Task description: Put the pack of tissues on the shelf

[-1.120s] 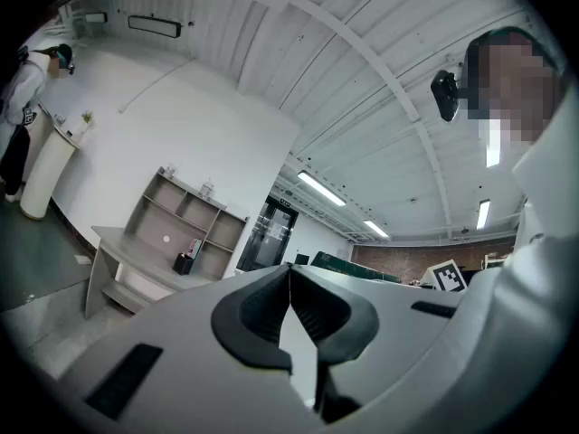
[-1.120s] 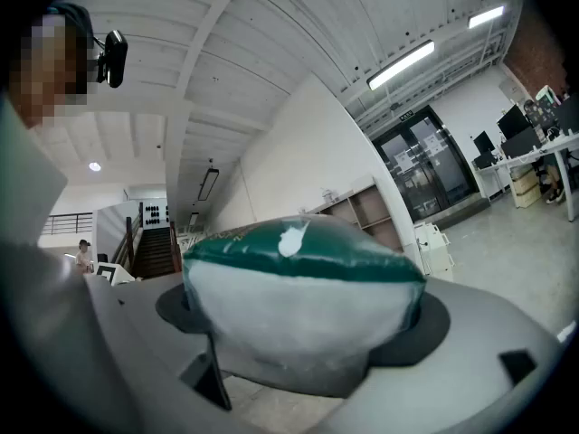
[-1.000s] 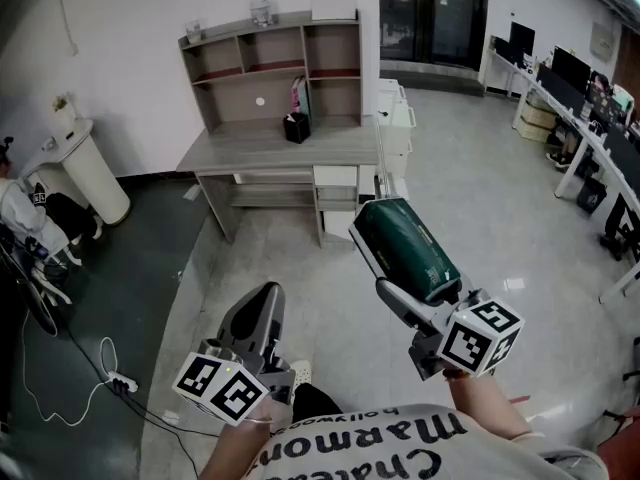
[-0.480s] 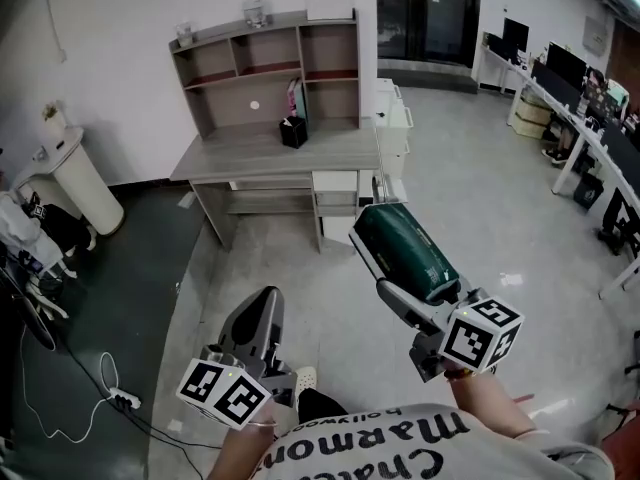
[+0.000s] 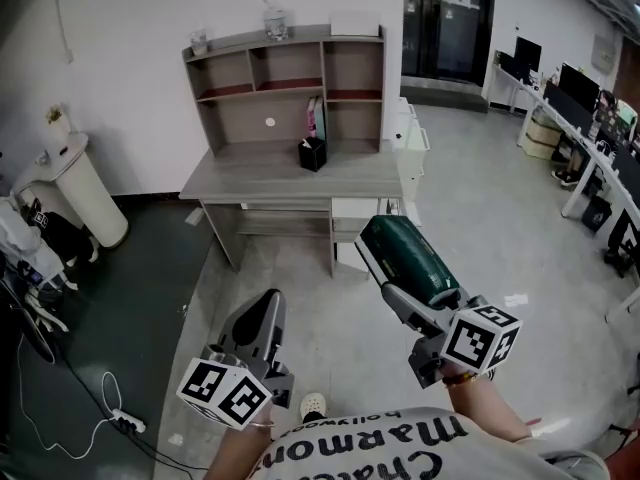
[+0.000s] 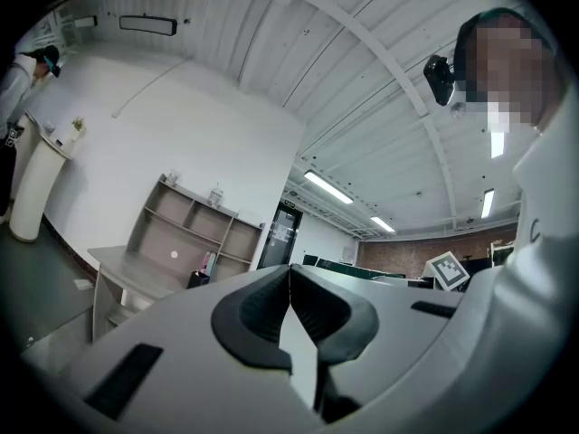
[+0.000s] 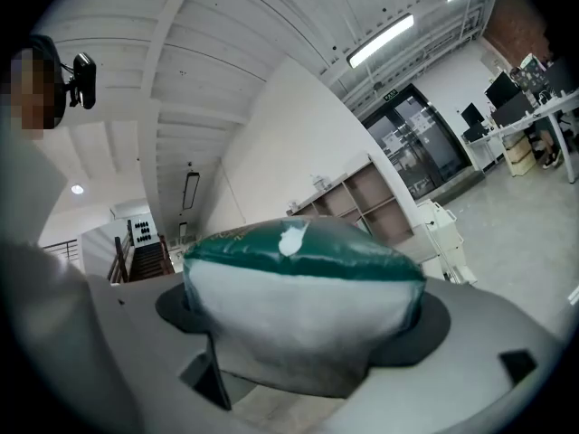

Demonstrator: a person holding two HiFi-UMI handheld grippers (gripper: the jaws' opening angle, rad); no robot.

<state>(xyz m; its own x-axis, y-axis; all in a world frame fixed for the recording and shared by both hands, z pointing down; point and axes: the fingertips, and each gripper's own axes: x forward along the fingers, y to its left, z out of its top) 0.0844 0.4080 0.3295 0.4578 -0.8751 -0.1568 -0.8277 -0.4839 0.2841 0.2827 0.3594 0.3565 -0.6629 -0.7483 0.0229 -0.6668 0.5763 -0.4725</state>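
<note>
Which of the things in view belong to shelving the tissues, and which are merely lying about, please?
Job: pack of tissues, clamped in the right claw; shelf on the desk.
Lying about: black holder, bottle atop the shelf, floor power strip, shut left claw.

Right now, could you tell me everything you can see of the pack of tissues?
The pack of tissues is a soft, plastic-looking pack, dark green on top with white sides. The right gripper clamps one end between its jaws, holding it in the air, pointing toward the shelf; nothing else touches it.
</note>
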